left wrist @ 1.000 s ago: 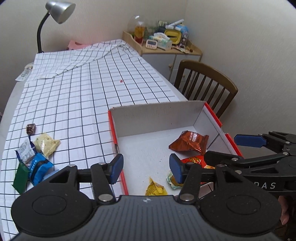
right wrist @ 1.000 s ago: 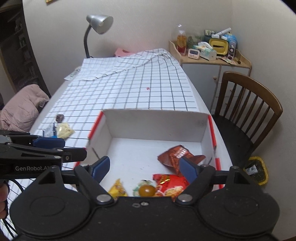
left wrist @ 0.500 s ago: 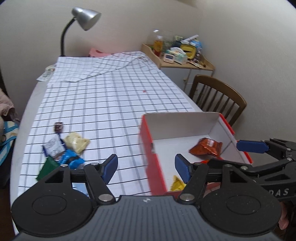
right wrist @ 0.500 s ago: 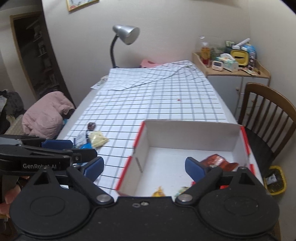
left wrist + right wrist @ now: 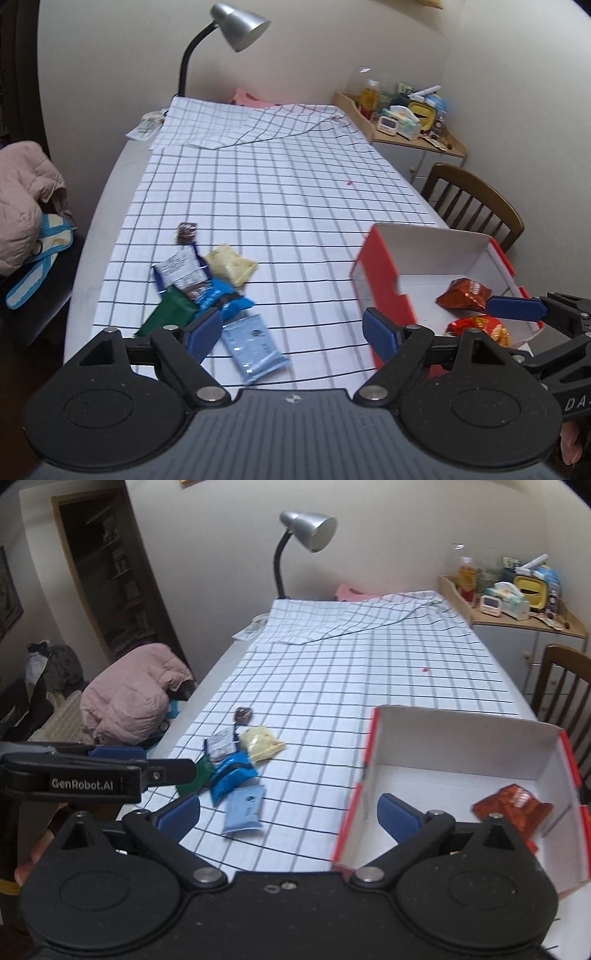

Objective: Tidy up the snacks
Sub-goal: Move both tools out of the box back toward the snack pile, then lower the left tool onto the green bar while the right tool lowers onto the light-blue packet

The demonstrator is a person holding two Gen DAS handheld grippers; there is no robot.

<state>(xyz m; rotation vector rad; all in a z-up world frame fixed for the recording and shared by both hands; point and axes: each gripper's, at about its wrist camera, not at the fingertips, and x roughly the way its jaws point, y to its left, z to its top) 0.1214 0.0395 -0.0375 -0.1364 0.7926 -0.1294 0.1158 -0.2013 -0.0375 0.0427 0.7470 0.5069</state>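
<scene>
Blue pads on both grippers stand wide apart w/ nothing between them; jaws on each have just been opening. Left gripper (image 5: pixel 292 329) hangs over the near edge of the checked cloth (image 5: pixel 280 192) on the desk, and right gripper (image 5: pixel 289 812) sits beside it, half over the box (image 5: pixel 461 746).

Key relation: the loose snack pile lies ahead and left of both grippers, the box to the right. Nearest piece is the light blue packet (image 5: pixel 255 341), flat on the cloth just ahead of the left gripper, sitting left of centre in its gap, long axis running diagonally from far-left to near-right. Left hand looks nearer to it; my guess is it takes that 1 next, w/ a wrist roll to cross the short side. Behind it: a darker blue packet (image 5: pixel 225 297), a green packet (image 5: pixel 168 312), a white-labelled wrapper (image 5: pixel 181 267), a pale yellow pouch (image 5: pixel 231 265) and a small brown sweet (image 5: pixel 187 232), overlapping except the sweet, which sits apart.

Box is white inside, red outside, open-topped. It already holds an orange-red bag (image 5: pixel 464 293) and a red packet (image 5: pixel 480 328).

Writing: "GenRobot.AI" reads on the left gripper's side in the right wrist view; "DA" on the right gripper's arm in the left view. Snack labels too blurred to read.
</scene>
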